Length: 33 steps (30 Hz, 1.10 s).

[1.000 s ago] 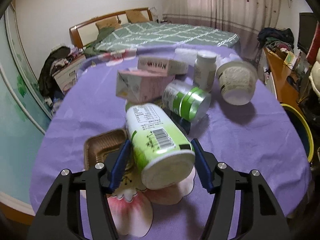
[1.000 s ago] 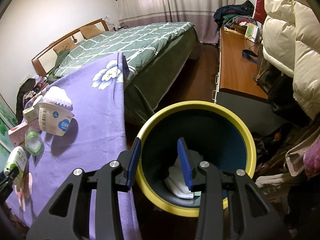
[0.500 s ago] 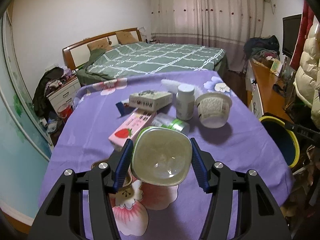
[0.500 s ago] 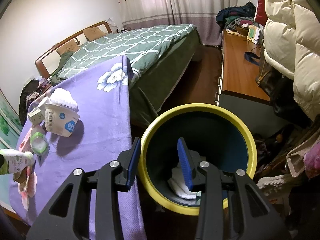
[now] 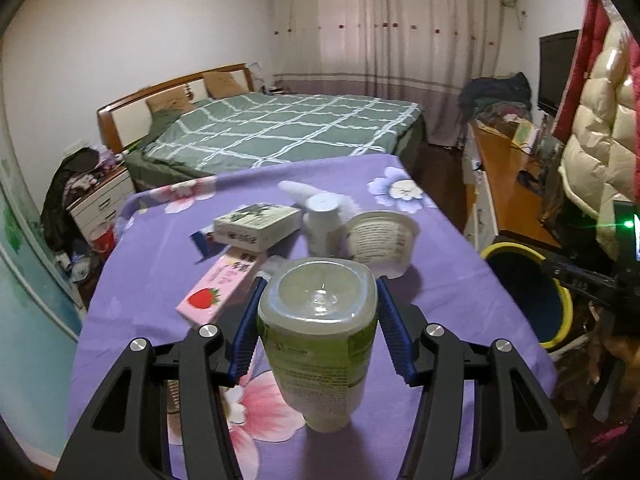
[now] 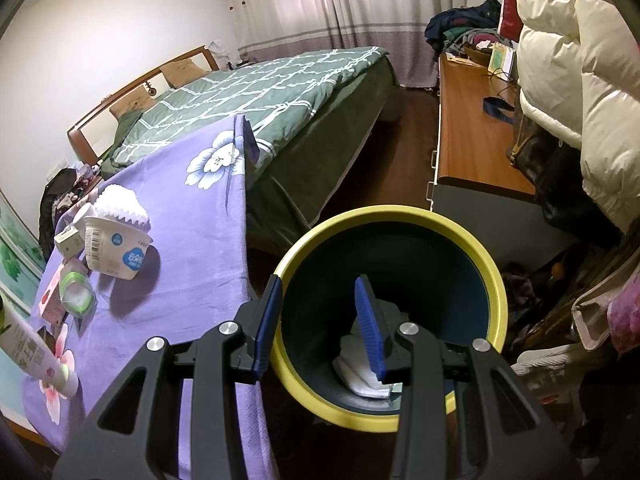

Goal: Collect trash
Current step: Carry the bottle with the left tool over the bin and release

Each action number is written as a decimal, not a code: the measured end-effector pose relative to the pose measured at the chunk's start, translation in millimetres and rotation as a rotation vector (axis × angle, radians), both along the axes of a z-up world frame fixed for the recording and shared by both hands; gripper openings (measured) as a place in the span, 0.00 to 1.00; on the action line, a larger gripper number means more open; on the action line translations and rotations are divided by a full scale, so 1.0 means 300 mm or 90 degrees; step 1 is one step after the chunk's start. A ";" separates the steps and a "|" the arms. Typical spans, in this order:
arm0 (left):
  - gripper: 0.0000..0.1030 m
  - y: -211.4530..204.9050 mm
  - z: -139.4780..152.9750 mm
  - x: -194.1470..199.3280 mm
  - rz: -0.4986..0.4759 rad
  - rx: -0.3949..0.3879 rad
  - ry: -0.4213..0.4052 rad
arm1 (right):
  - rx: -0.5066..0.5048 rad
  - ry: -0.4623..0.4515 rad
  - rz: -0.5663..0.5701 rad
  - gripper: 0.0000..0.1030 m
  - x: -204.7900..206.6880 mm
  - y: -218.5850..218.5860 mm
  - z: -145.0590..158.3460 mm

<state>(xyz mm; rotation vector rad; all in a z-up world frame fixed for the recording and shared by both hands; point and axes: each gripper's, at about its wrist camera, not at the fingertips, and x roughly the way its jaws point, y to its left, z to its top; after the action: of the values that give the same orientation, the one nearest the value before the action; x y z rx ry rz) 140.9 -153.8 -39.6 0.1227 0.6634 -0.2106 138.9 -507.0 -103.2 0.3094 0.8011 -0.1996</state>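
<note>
Gripping a green-labelled bottle (image 5: 320, 344) between its blue pads, the left gripper (image 5: 318, 334) has just been closing. The right gripper (image 6: 318, 322) holds nothing, jaws partly apart above the bin (image 6: 472, 248).

Both views are dim and warm-toned, lit indoors from overhead. The curtain (image 5: 384, 32) glows pale pink where light comes through it, the brightest patch in the left wrist view. Cast shadows are soft: the white cup (image 6: 116, 254) throws a blurred dark patch on the purple cloth (image 6: 192, 240) on its side nearest the camera. The bin (image 6: 384, 308) interior is nearly black, swallowing detail. A green lens flare (image 5: 629, 224) smears beside the puffy jacket (image 5: 592, 128). Fisheye distortion bends walls and the bed (image 5: 280, 128); black vignetting rings each frame's corners. Fine grain and slight softness blur printed labels.
</note>
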 end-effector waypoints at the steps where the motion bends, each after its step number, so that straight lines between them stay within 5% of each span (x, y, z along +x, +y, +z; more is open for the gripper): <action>1: 0.53 -0.017 0.006 -0.004 -0.010 0.000 -0.001 | 0.002 -0.001 -0.001 0.35 -0.002 -0.005 -0.001; 12: 0.53 -0.258 0.081 0.004 -0.135 -0.025 -0.008 | 0.015 -0.018 -0.038 0.35 -0.069 -0.101 0.011; 23: 0.53 -0.657 0.085 0.035 -0.277 -0.044 0.013 | 0.029 -0.012 -0.100 0.35 -0.164 -0.264 -0.014; 33: 0.53 -0.915 -0.081 0.120 -0.316 -0.035 0.083 | 0.046 0.011 -0.131 0.35 -0.185 -0.334 -0.075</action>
<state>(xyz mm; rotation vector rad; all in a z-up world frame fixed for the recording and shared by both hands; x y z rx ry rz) 177.0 -428.2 -63.8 0.2216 0.7492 -0.7181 83.3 -607.2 -125.7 0.4586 0.7953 -0.3668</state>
